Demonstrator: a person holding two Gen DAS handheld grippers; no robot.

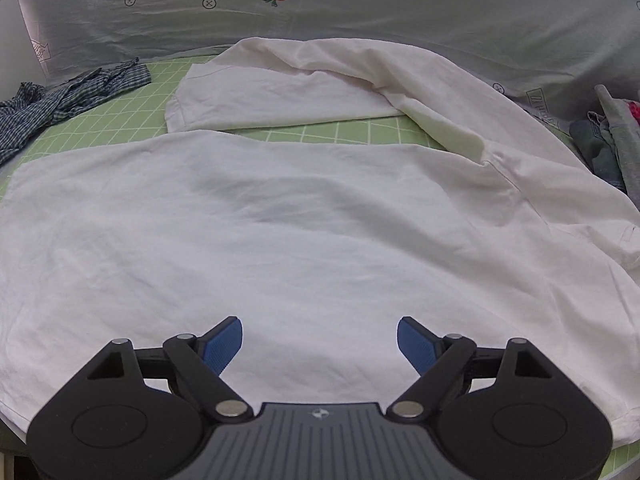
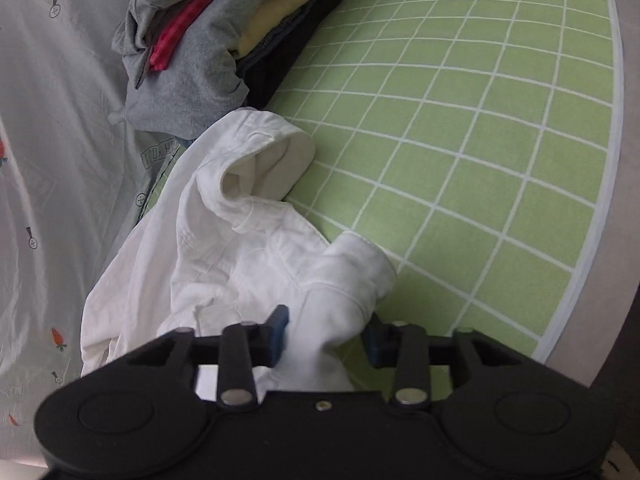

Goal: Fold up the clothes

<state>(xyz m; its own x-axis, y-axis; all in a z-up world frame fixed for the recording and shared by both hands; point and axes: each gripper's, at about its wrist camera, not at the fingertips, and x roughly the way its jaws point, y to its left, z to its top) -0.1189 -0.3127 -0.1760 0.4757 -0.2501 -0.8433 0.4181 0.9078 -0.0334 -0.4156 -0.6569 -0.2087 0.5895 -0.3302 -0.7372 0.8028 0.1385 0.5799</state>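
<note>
**White shirt spread on the mat, right tool around a fold of it**

White shirt (image 1: 304, 216) lies back-up across the green gridded mat (image 1: 120, 120), its body mostly flat and one long sleeve (image 1: 280, 96) laid out beyond it, running leftward from the shoulder. At the far left a blue checked garment (image 1: 68, 96) sits crumpled, touching the mat's edge, apart from the shirt.

The left tool (image 1: 320, 344) hovers over the near part of the shirt's body with its blue pads spread wide and nothing between them.

Further right, the right tool (image 2: 326, 340) has its pads on either side of a bunched fold of the white cloth near the collar or cuff end (image 2: 352, 276); the pads look closed onto it, though the cloth hides the contact itself. A stack of folded clothes (image 2: 208, 40) sits beyond, at the mat's far corner.

Judging by this, the shirt is being arranged or folded: one side is flat, the right side is rumpled. The next move likely calls for drawing the gripped part clear of the wrinkles and laying it over the body, with the left tool pinning or taking an edge.

Room is best to the right, where bare mat (image 2: 460, 160) stretches to its white border; the stack and the grey printed sheet (image 2: 60, 160) crowd the far side.
</note>
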